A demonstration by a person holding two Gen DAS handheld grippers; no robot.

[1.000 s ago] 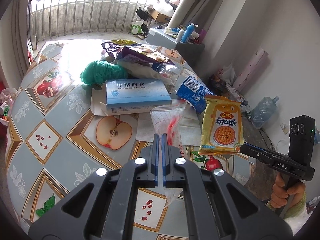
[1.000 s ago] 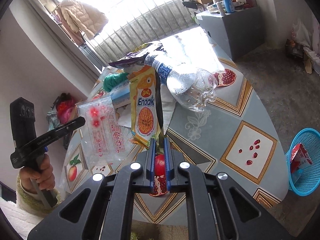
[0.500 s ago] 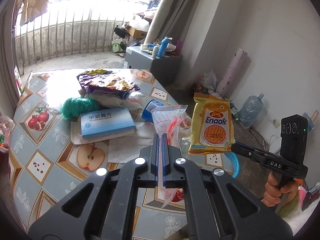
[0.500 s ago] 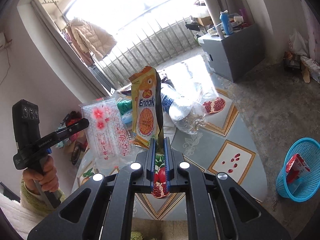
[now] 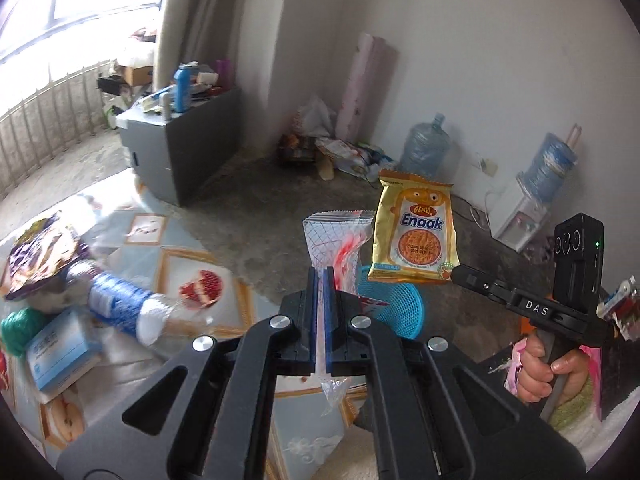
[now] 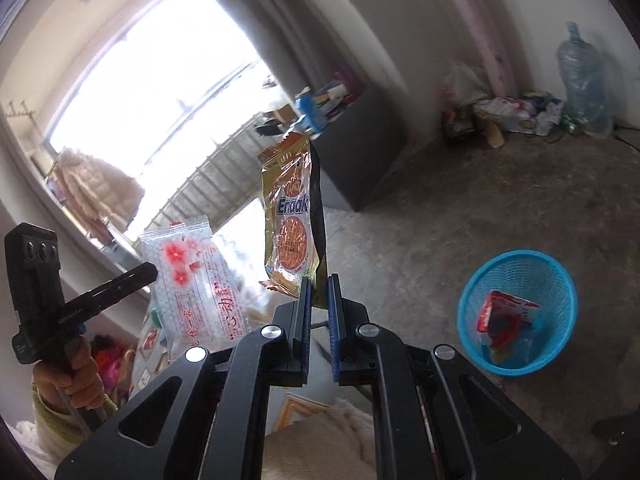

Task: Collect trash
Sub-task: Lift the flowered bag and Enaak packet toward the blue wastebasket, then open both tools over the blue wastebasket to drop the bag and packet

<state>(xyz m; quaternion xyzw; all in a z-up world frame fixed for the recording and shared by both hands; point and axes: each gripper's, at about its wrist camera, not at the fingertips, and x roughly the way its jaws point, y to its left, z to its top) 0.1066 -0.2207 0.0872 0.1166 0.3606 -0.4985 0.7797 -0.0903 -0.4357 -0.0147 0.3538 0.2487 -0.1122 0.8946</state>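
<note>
Low in the middle of the left wrist view, left gripper (image 5: 320,276) clamped tight on a clear plastic bag (image 5: 334,236) with red flowers, bag standing up past the tips and a bit hanging down behind. Right of that bag, a yellow Enaak snack packet (image 5: 414,236) pinched at its bottom corner by the right gripper (image 5: 456,272), with a hand (image 5: 540,368) wrapped round the handle at the lower right. Behind both, low on the floor, a blue mesh basket (image 5: 394,308), partly hidden. At the left edge, a table (image 5: 176,264) with fruit pictures, holding a squashed bottle (image 5: 132,308), a blue and white box (image 5: 60,352), a purple wrapper (image 5: 40,260) and something green (image 5: 14,330).

Middle of the right wrist view, right gripper (image 6: 318,280) squeezing the bottom edge of the snack packet (image 6: 290,216), packet sticking up. Left of it, the flower bag (image 6: 192,276) held up off the table by the left gripper (image 6: 150,270). Lower right, blue basket (image 6: 560,280) on the grey floor with a red wrapper (image 6: 500,316) inside.
</note>
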